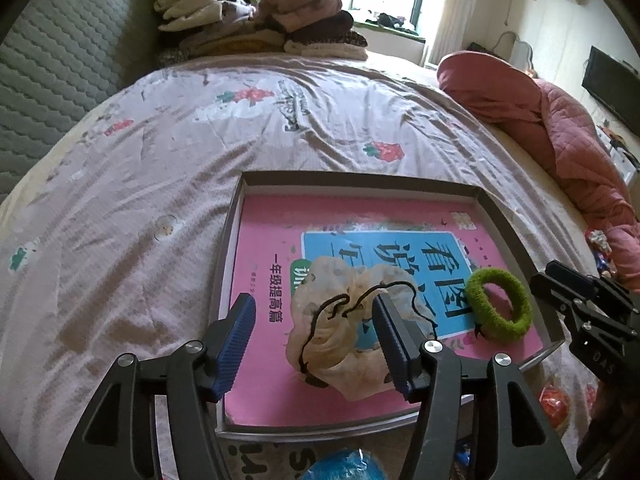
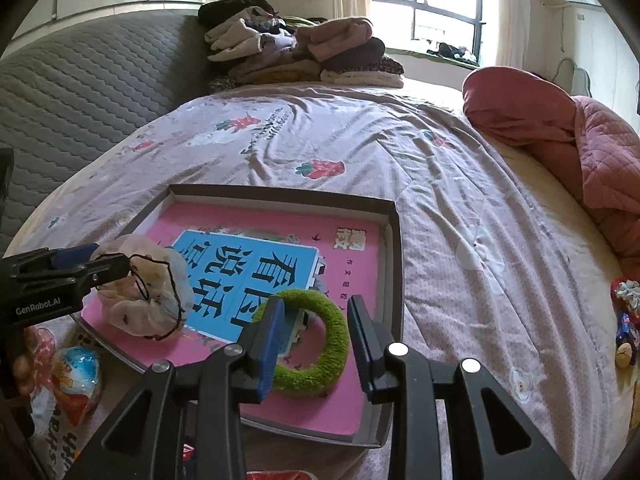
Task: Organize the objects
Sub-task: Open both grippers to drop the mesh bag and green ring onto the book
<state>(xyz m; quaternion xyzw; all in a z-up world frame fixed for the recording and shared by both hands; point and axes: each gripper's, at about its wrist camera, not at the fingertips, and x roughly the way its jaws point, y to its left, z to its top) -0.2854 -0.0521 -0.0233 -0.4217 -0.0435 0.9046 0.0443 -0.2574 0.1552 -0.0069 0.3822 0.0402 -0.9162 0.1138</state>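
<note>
Left gripper [image 1: 314, 342] gapes wide over the beige scrunchie [image 1: 344, 332]; right gripper [image 2: 316, 344], also wide, straddles the green scrunchie [image 2: 316, 340]. Both lie on the pink book [image 2: 280, 240] in the tray [image 2: 396, 264].

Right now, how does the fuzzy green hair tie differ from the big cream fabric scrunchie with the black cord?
The fuzzy green hair tie is a neat open ring; the cream fabric scrunchie is a larger, crumpled bundle. The green one is plain, the cream one has dark trim. Both lie on the pink book in the shallow box.
</note>
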